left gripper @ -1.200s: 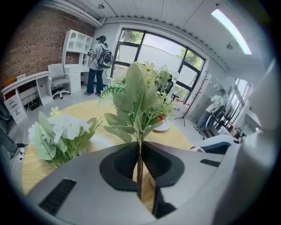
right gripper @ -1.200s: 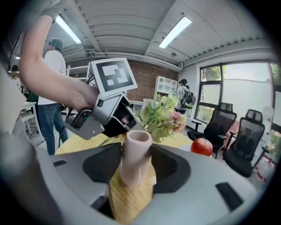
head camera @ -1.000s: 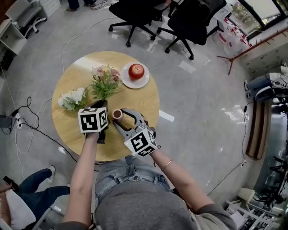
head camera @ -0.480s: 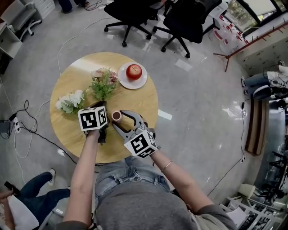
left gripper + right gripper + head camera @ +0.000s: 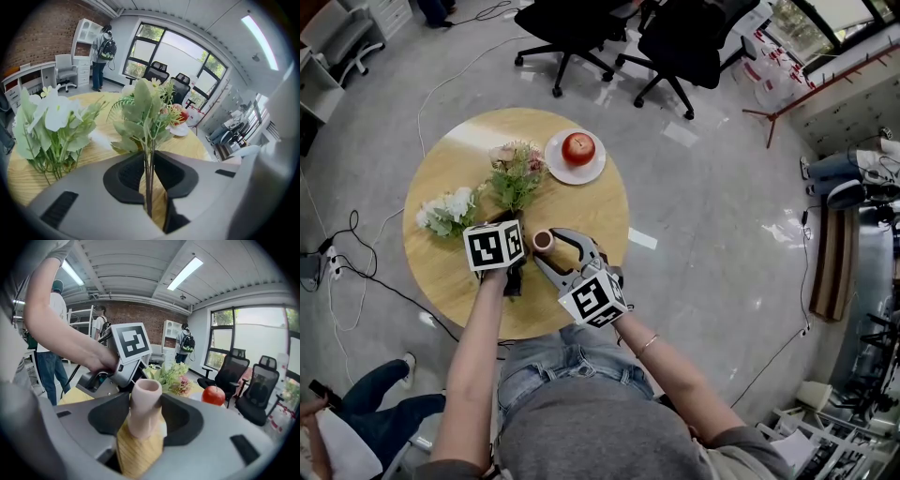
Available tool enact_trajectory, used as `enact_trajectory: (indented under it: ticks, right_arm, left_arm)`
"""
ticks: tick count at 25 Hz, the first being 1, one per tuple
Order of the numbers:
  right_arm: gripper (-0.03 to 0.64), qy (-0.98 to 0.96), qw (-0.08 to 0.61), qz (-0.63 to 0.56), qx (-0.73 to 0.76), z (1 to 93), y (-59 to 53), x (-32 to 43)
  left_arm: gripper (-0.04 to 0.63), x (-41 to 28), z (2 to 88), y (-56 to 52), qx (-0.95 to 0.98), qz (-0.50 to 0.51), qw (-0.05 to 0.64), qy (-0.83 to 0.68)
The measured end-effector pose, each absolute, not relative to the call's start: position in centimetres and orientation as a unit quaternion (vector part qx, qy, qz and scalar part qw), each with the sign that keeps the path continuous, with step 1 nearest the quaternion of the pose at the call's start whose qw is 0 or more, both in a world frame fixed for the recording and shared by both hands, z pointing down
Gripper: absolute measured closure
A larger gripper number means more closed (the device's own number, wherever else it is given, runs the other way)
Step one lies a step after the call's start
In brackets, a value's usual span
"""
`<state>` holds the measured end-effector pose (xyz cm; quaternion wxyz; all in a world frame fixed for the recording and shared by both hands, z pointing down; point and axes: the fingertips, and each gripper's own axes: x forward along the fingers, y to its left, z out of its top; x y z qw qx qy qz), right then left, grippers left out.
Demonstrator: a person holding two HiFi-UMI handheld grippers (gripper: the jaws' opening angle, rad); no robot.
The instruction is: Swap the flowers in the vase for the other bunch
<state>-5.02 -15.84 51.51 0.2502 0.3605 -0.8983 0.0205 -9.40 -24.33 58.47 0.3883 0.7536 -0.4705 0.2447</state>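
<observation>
We find the jaws of the left tool have just been opening, loose round the stems of the pink bunch. The white bunch lies on the bench just left; the right tool clamps the empty vase.

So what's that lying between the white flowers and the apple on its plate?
The pink-and-green bunch lies there on the round table, between the white flowers and the apple; the head view shows it best.
</observation>
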Motion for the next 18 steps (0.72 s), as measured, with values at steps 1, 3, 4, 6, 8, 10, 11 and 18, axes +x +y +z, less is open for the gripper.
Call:
enact_trajectory:
  ticks: [1, 3, 4, 6, 8, 10, 11, 18]
  right_arm:
    - [0.396, -0.898, 0.251, 0.021, 0.361, 51.6, -15.8, -5.0]
    - [0.396, -0.898, 0.251, 0.021, 0.361, 51.7, -15.7, -4.9]
    - [0.396, -0.898, 0.251, 0.020, 0.361, 51.7, -15.7, -4.8]
    - [0.396, -0.898, 0.251, 0.019, 0.361, 51.5, -15.5, -4.6]
    - [0.396, -0.898, 0.250, 0.019, 0.362, 51.4, -15.5, -4.4]
    - [0.396, -0.898, 0.250, 0.019, 0.362, 51.4, -15.7, -4.3]
    - [0.396, -0.898, 0.251, 0.019, 0.361, 51.4, -15.8, -4.3]
    - [0.396, -0.900, 0.251, 0.015, 0.355, 51.5, -15.6, -4.2]
  left_arm:
    - [0.521, -9.3, 58.4, -24.3, 0.754, 0.242, 0.389, -0.471]
    - [0.505, -9.2, 58.1, -24.2, 0.757, 0.234, 0.387, -0.472]
    - [0.496, -9.0, 57.8, -24.2, 0.760, 0.229, 0.384, -0.472]
    - [0.482, -8.9, 56.8, -24.1, 0.765, 0.218, 0.377, -0.474]
    - [0.480, -8.9, 55.9, -24.0, 0.768, 0.208, 0.372, -0.478]
    - [0.480, -9.2, 55.2, -24.0, 0.767, 0.200, 0.369, -0.485]
    - [0.480, -9.5, 54.9, -24.0, 0.766, 0.195, 0.367, -0.490]
    - [0.482, -12.4, 53.5, -22.6, 0.752, 0.175, 0.347, -0.532]
